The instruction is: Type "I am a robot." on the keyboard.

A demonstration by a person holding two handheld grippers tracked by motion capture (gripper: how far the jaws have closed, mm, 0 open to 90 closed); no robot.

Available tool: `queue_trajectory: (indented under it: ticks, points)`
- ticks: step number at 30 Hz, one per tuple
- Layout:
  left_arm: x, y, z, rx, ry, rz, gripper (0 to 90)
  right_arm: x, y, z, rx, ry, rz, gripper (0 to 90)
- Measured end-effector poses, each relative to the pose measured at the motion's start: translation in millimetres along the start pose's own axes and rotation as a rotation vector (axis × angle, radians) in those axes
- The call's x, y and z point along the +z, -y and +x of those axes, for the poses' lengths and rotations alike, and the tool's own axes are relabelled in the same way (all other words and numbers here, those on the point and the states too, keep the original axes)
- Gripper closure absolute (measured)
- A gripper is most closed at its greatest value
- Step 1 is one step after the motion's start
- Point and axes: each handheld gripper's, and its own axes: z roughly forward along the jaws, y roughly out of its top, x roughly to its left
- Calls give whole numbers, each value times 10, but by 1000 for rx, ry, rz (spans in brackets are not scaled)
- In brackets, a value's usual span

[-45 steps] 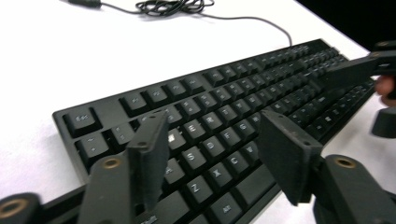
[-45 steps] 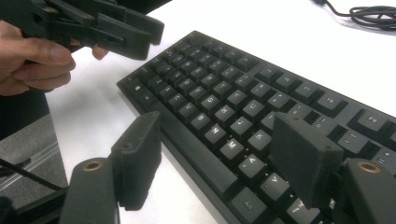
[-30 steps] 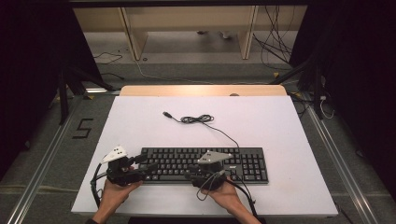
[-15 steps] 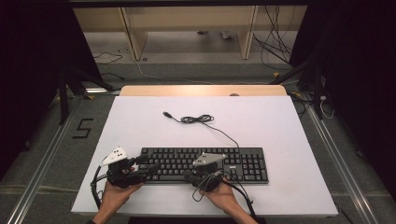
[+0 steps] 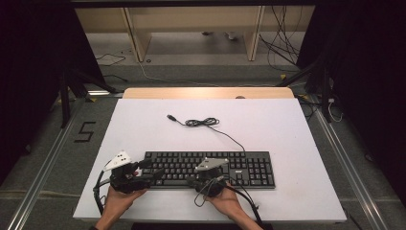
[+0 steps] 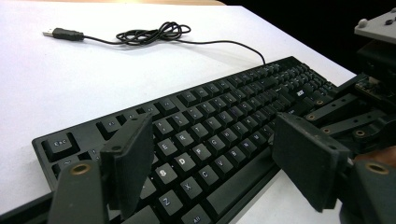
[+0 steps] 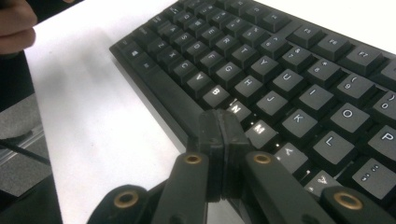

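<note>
— Near the front edge of the tabletop (image 5: 143, 124), where did your keyboard (image 5: 239, 165) lie?

— Along that edge, lengthwise, a little toward the right front corner, flat on the white surface. Its cable (image 5: 203, 122) ran off the rear side toward the middle of the tabletop, bunched into a small coil, and ended in a plug (image 5: 171, 117) that lay loose on the surface.

— And what did your left hand-held gripper (image 5: 155, 173) do?

— You held it at the keyboard's left end, low over the keys. Its jaws stood wide apart and had just been opening a little further; nothing was clamped between them. Seen along them in the left gripper view, the left-hand letter keys showed in the gap, and the pads pressed on nothing.

— Your right hand-held gripper (image 5: 207, 176)?

— You held it at the keyboard's front side, about the middle of its length. Its jaws had just been closing and stood fully together, pad against pad, with nothing caught between them. In the right gripper view their joined tip (image 7: 223, 140) sat over the bottom letter row, right by the N and M keys; whether it touched a key I could not tell.

— Your hands?

— Both came in over the front edge, your left hand (image 5: 119, 199) and right hand (image 5: 230, 201) each wrapped round its tool.
</note>
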Motion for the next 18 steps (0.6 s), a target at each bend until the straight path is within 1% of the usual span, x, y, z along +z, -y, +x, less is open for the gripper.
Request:
queue_trajectory:
  ticks: [6, 9, 14, 18]
  points:
    - [2, 0, -5, 8, 1, 1, 274, 11, 6, -13, 7, 0, 7, 900]
    - [2, -1, -7, 9, 1, 1, 272, 28, 14, -18, -1, 5, 19, 900]
    - [2, 0, -5, 11, -1, 1, 273, 31, 22, -24, -10, 12, 14, 900]
    - [0, 0, 0, 11, -5, 1, 272, 29, 22, -21, -5, 13, 14, 900]
